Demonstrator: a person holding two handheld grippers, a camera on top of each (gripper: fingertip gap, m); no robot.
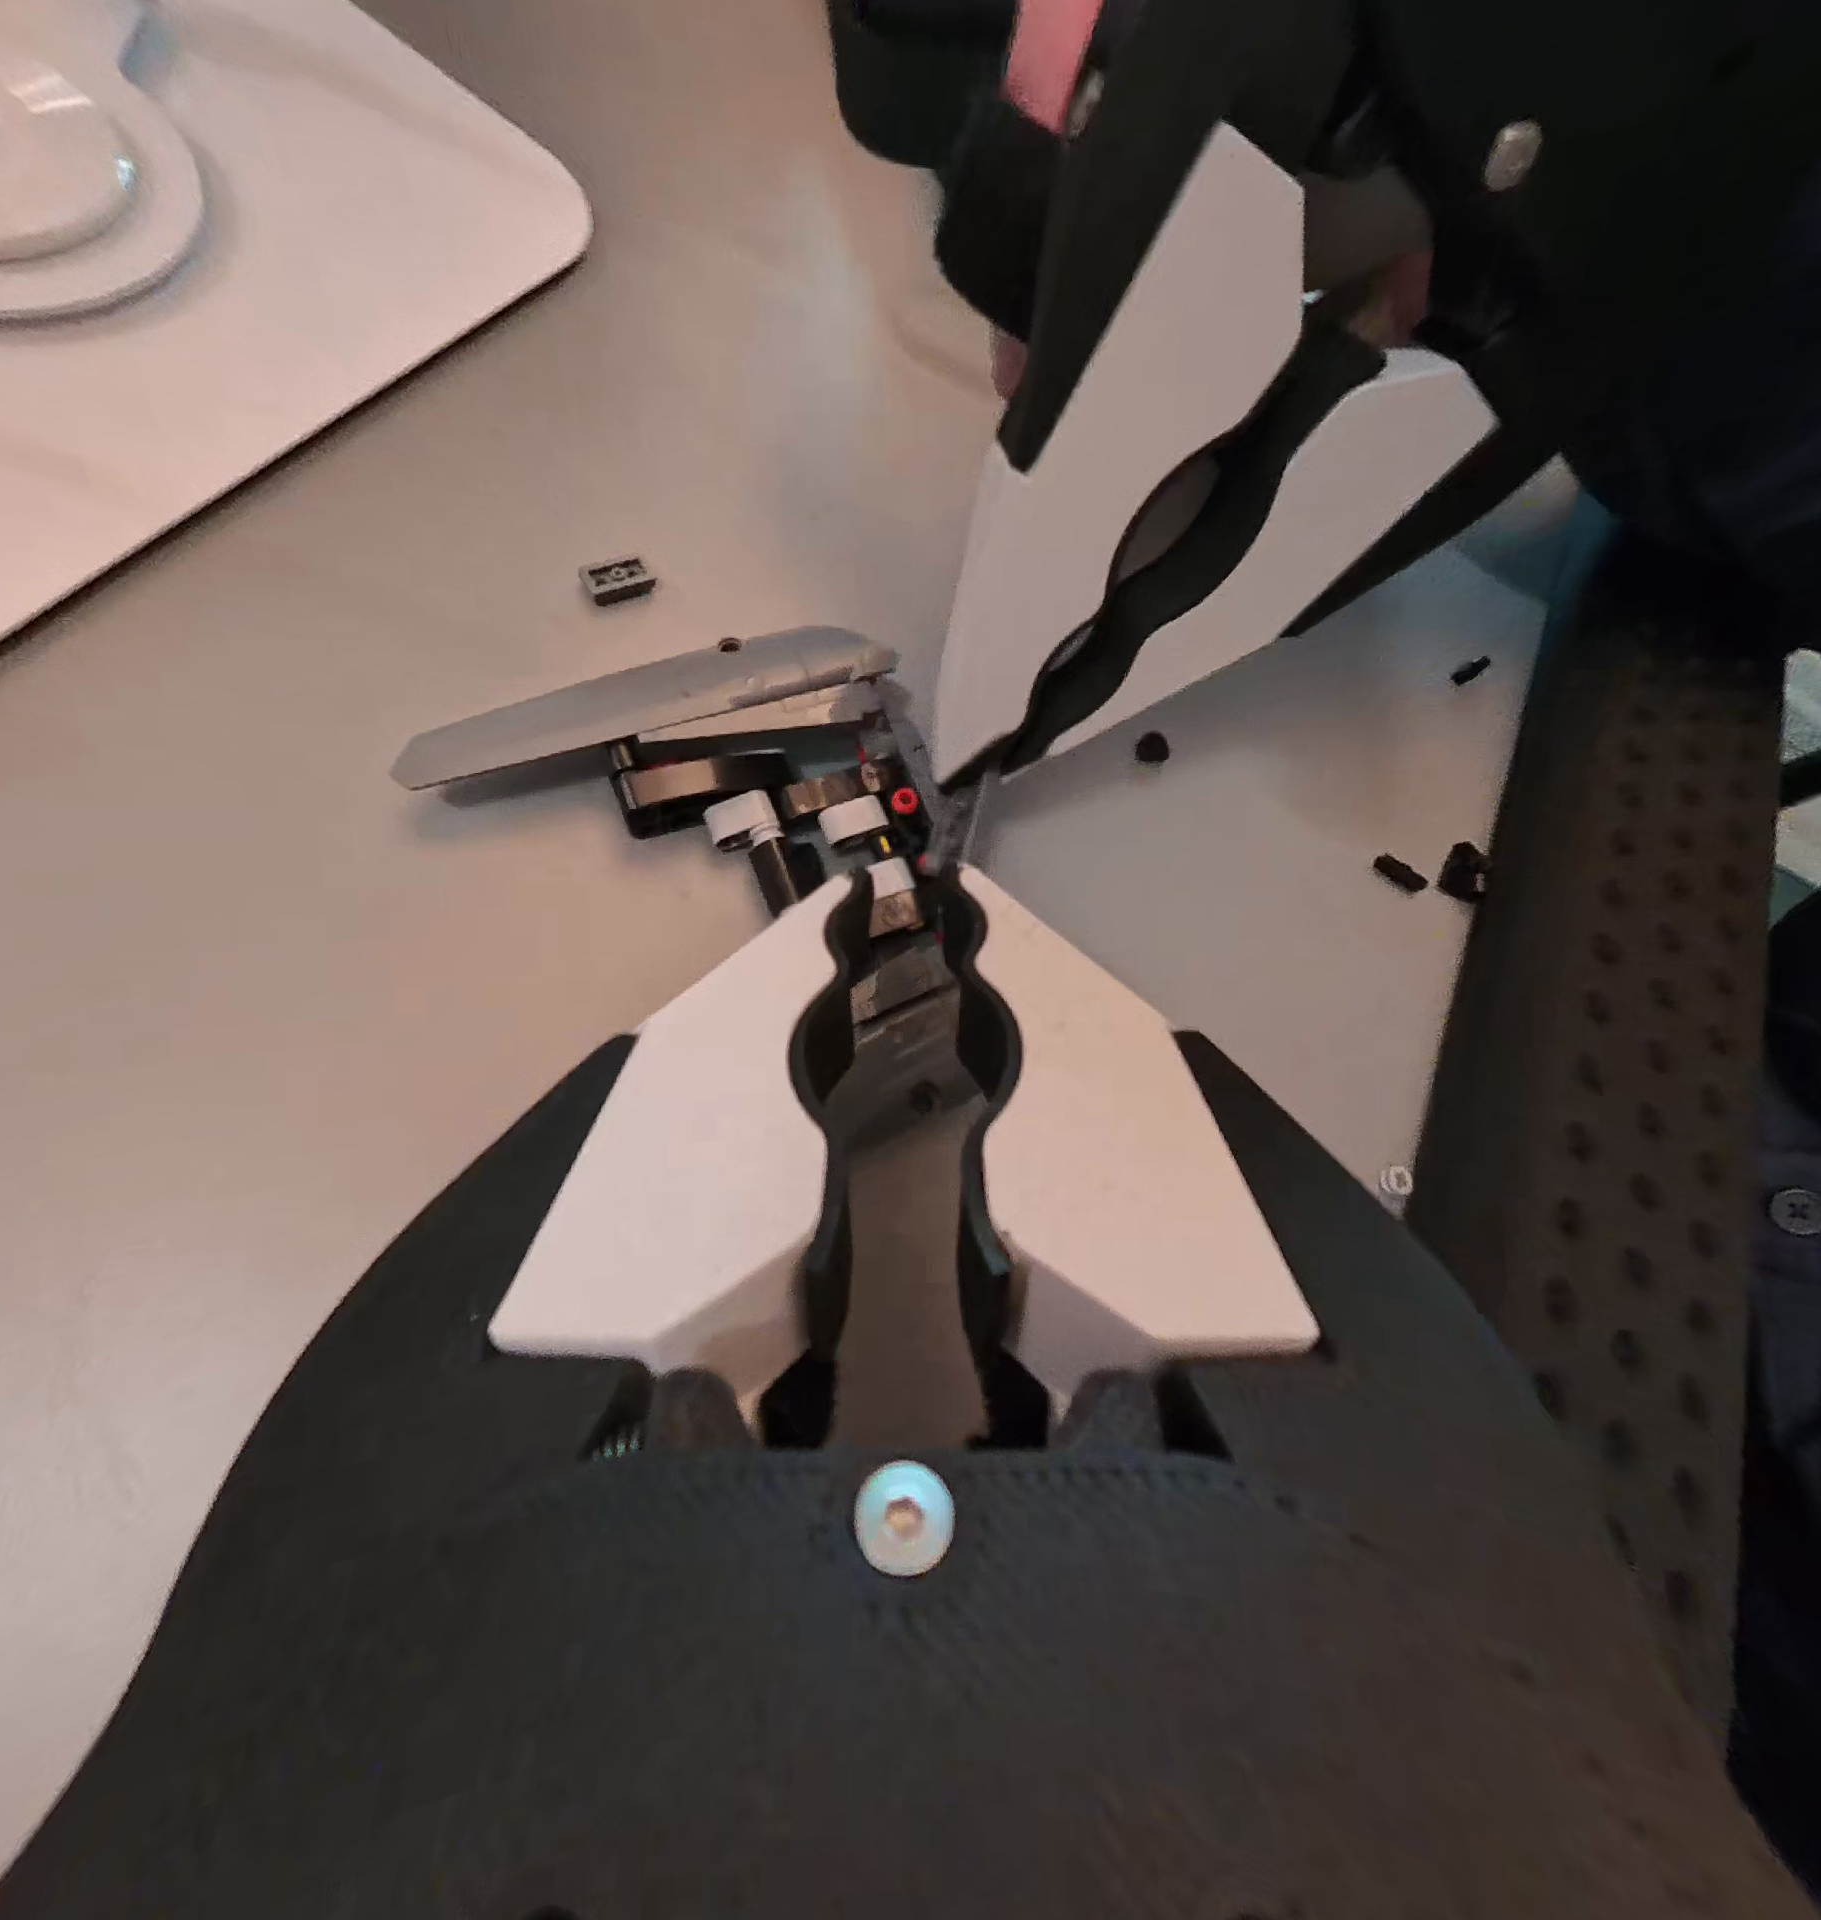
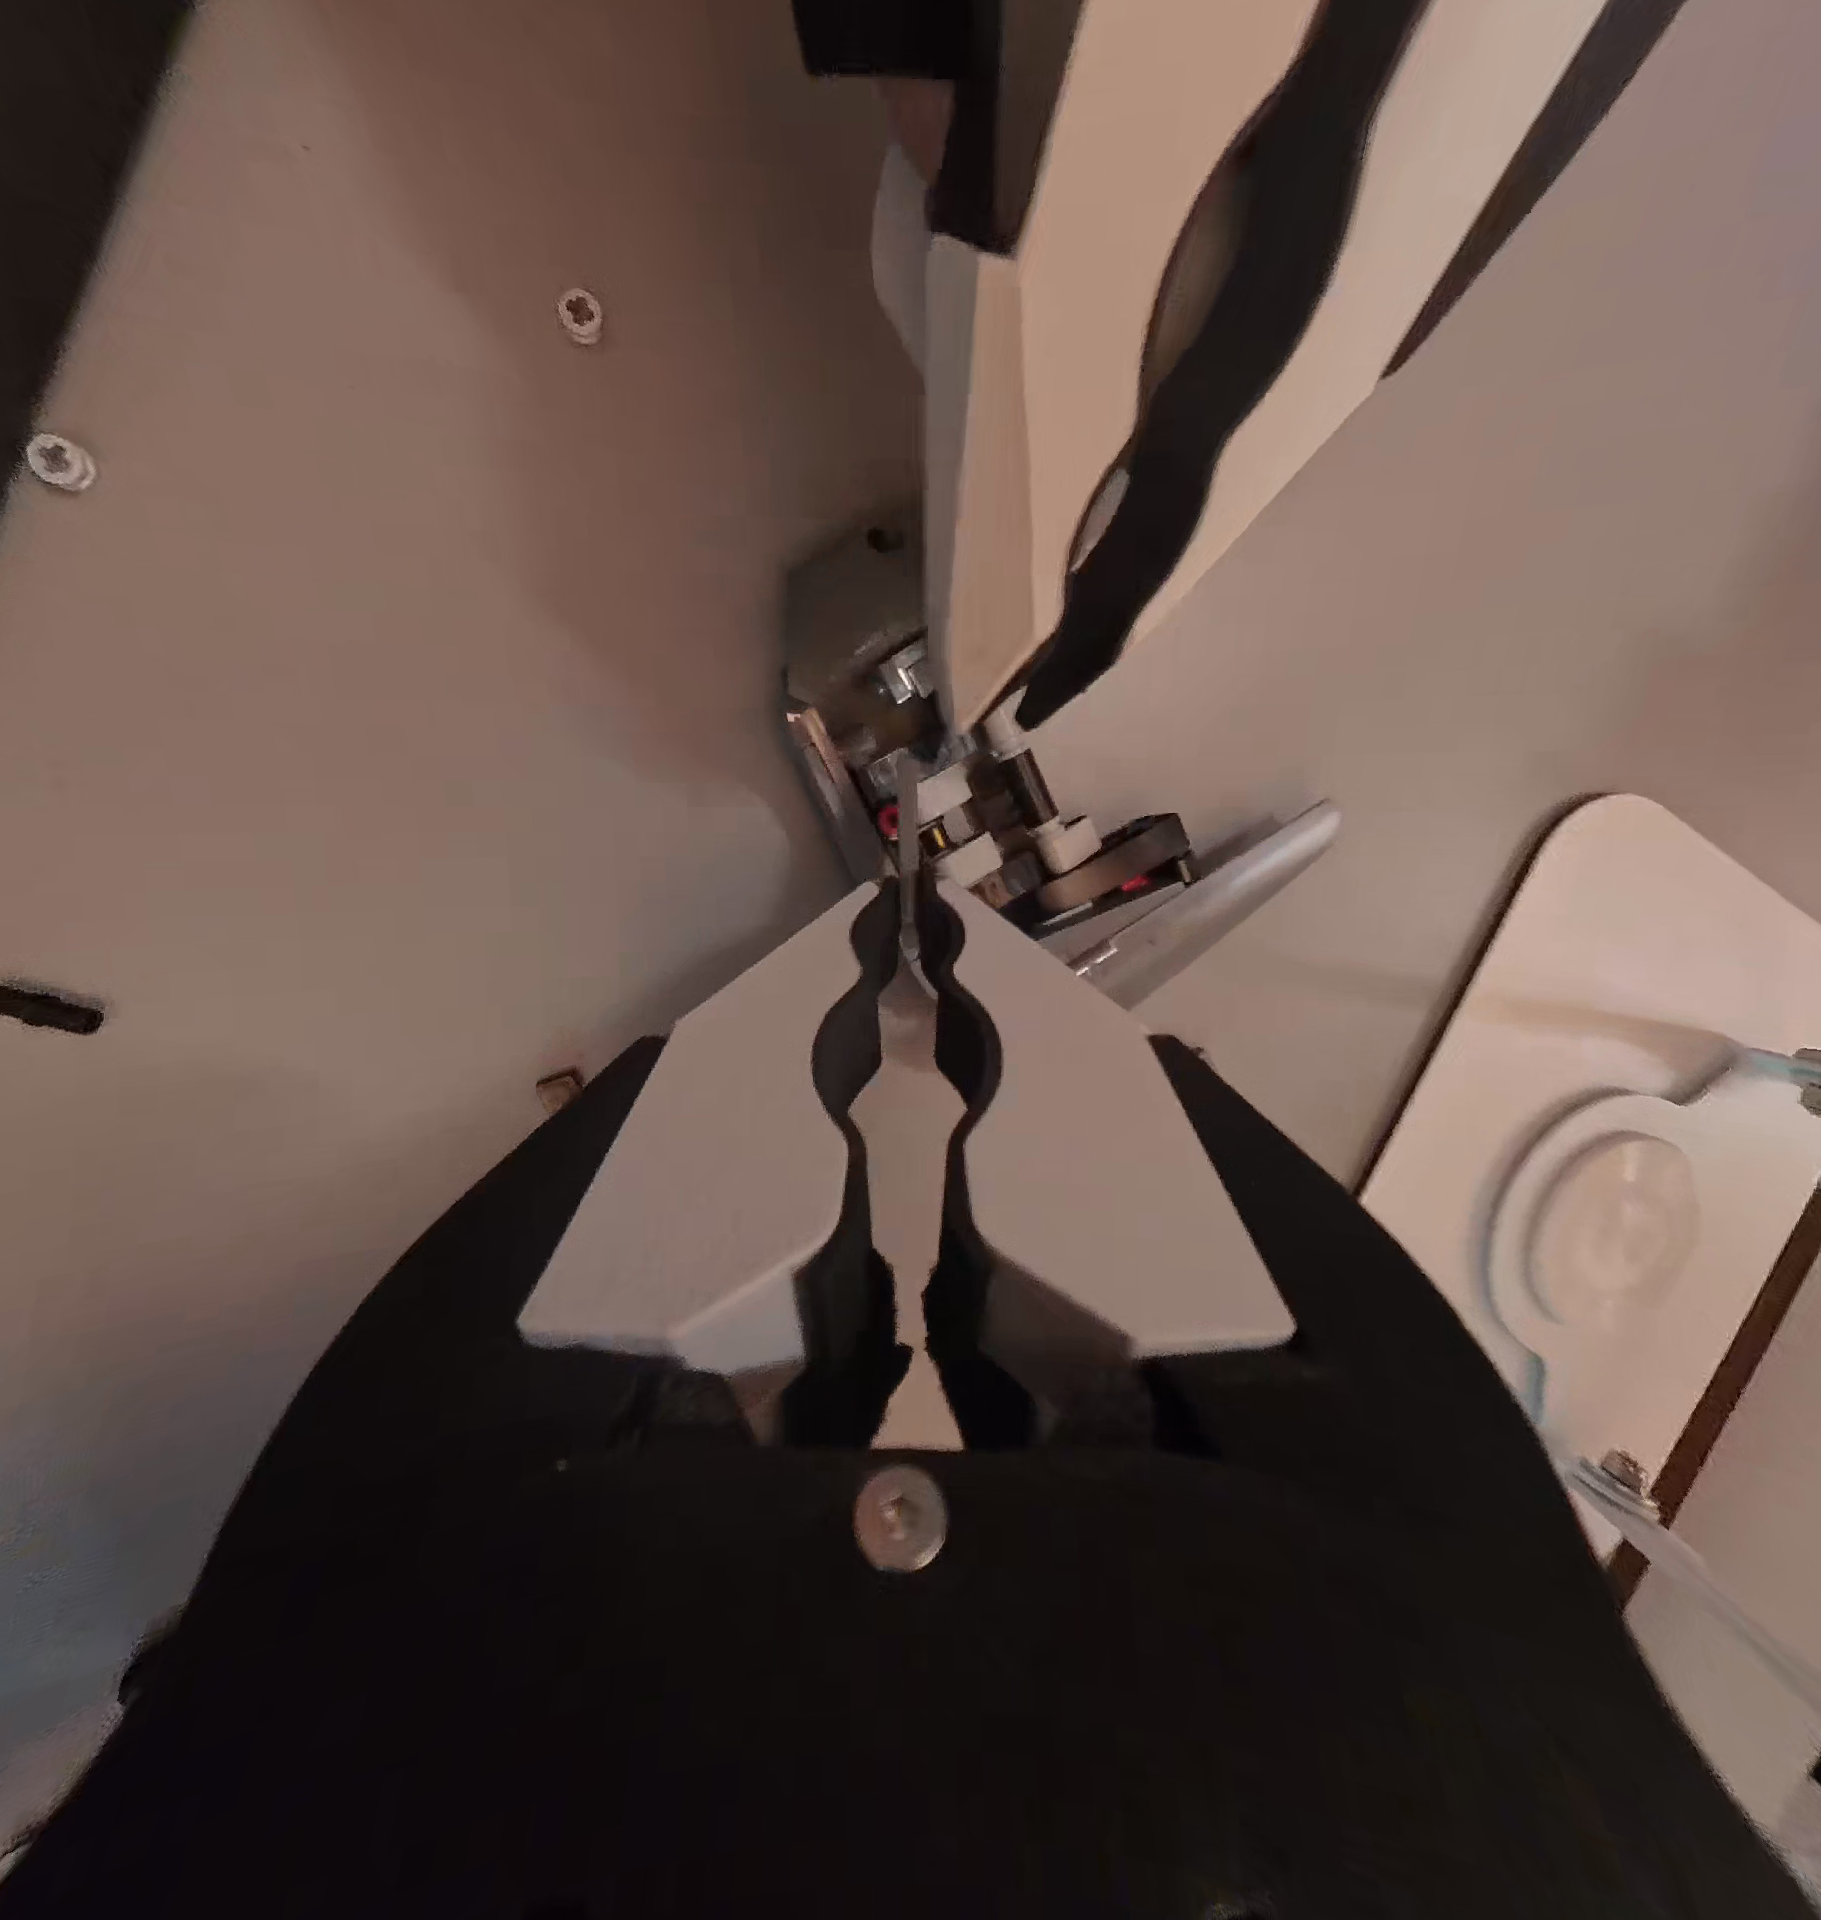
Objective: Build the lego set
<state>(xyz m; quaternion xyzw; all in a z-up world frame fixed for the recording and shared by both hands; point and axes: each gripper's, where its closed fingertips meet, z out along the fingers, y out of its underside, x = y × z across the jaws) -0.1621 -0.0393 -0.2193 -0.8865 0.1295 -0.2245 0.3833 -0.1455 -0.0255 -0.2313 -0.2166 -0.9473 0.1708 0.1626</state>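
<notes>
The lego model [image 1: 740, 790] lies on the table, with a long light grey wing [image 1: 625, 707] and black, white and red parts. My left gripper [image 1: 904, 888] is shut on the model's dark grey body [image 1: 901, 1013]. My right gripper [image 1: 963, 795] comes in from the upper right, its tips right at the model's edge. In the right wrist view my right gripper [image 2: 911, 904] is shut on a thin grey piece [image 2: 908, 831] held against the model [image 2: 999, 821]. The left gripper [image 2: 999, 707] reaches in from above.
A small dark grey plate [image 1: 618, 582] lies loose beyond the model. Small black pieces [image 1: 1399, 871] lie on the table to the right. A white board [image 1: 262, 312] with a clear dome sits at the far left. A black perforated surface [image 1: 1612, 935] borders the right side. My two grippers' fingertips are within a few centimetres of each other. My right tips are roughly 9 centimeters from the small dark grey plate [image 1: 618, 582].
</notes>
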